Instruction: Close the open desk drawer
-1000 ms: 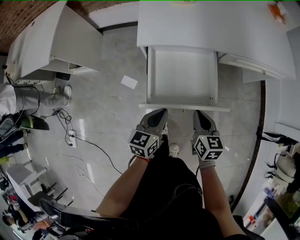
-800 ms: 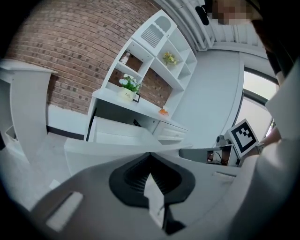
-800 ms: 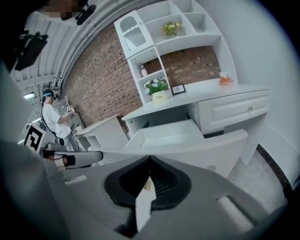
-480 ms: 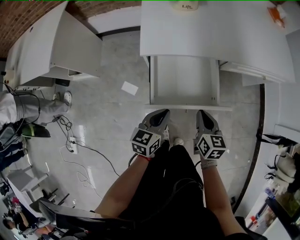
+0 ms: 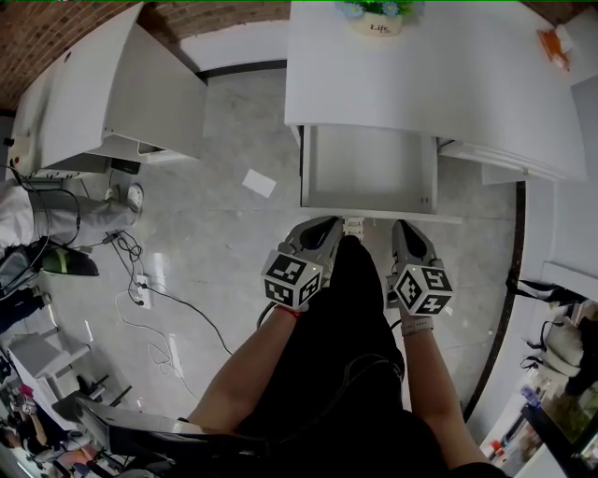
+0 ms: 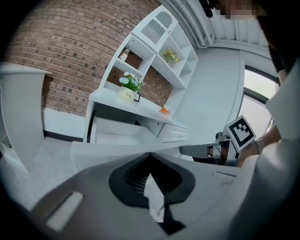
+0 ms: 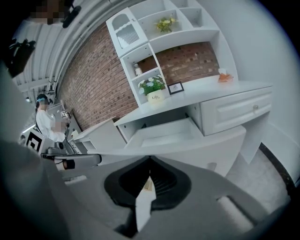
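- Drawer [image 5: 369, 168] stood partly out from under the white table [image 5: 420, 84]; its tray looked bare and its front edge [image 5: 374, 214] faced the person.
- Left gripper [image 5: 321, 224]: tip at the left part of the front edge. In the left gripper view its fingers [image 6: 140, 176] were clenched together with nothing between them, and the front panel [image 6: 103, 150] lay just ahead of the tip.
- Right gripper [image 5: 403, 227]: tip at the right part of the same edge. In the right gripper view its fingers [image 7: 161, 180] were likewise pressed shut and empty, with the drawer tray [image 7: 173, 132] open beyond them.
- The two grippers were parallel and well apart; the person's black trouser leg [image 5: 350, 289] and shoe [image 5: 353, 224] lay between them.
- Room: tiled floor [image 5: 234, 233] was open left of the drawer, with a paper sheet [image 5: 259, 183] and cables [image 5: 154, 299] farther off. A second drawer front [image 7: 236, 112] adjoined on the right.
- A flower pot [image 5: 378, 19] sat at the table's far edge.
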`<control>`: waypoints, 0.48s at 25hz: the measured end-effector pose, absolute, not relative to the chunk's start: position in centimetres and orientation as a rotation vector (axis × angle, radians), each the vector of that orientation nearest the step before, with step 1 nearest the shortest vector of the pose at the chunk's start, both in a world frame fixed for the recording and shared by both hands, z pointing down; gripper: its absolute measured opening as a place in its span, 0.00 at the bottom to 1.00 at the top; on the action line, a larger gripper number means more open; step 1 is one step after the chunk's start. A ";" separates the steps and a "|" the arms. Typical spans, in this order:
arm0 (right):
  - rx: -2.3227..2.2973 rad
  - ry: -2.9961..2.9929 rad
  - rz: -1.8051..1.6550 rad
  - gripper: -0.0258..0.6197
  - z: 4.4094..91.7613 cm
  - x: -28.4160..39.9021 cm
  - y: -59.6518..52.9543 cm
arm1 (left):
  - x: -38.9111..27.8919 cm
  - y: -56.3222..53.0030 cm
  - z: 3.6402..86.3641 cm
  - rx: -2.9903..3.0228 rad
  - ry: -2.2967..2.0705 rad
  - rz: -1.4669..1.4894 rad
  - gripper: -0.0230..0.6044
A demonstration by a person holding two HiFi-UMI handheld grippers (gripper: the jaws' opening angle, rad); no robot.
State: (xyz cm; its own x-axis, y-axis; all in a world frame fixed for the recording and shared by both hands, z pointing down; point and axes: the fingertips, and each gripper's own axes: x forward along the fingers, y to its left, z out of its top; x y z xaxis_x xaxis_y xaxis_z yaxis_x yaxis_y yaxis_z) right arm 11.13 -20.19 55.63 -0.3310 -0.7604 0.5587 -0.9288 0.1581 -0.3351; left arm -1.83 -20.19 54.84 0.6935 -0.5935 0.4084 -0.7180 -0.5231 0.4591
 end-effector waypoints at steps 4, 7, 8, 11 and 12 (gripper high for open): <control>1.630 -2.193 0.939 0.04 55.6 11.1 -21.7 | -1.9 -21.7 54.8 2.280 -1.017 0.261 0.04; 1.621 -2.214 0.943 0.04 55.5 11.2 -22.7 | -1.9 -22.7 54.9 2.269 -1.036 0.263 0.04; 1.620 -2.219 0.945 0.04 55.5 11.2 -23.0 | -2.0 -23.1 54.9 2.265 -1.042 0.265 0.04; 1.603 -2.225 0.958 0.04 55.5 10.9 -24.2 | -2.5 -24.3 54.9 2.254 -1.056 0.273 0.04; 1.592 -2.226 0.964 0.04 55.5 10.7 -24.6 | -2.6 -24.6 54.9 2.250 -1.061 0.277 0.04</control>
State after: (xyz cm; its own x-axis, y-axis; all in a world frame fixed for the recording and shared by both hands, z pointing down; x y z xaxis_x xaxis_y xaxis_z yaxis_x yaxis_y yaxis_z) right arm 10.74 -24.58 55.54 -0.3779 -0.7507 0.5418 -0.9088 0.1891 -0.3718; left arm -2.62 -24.62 54.88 0.6542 -0.6210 0.4317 -0.7527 -0.4794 0.4512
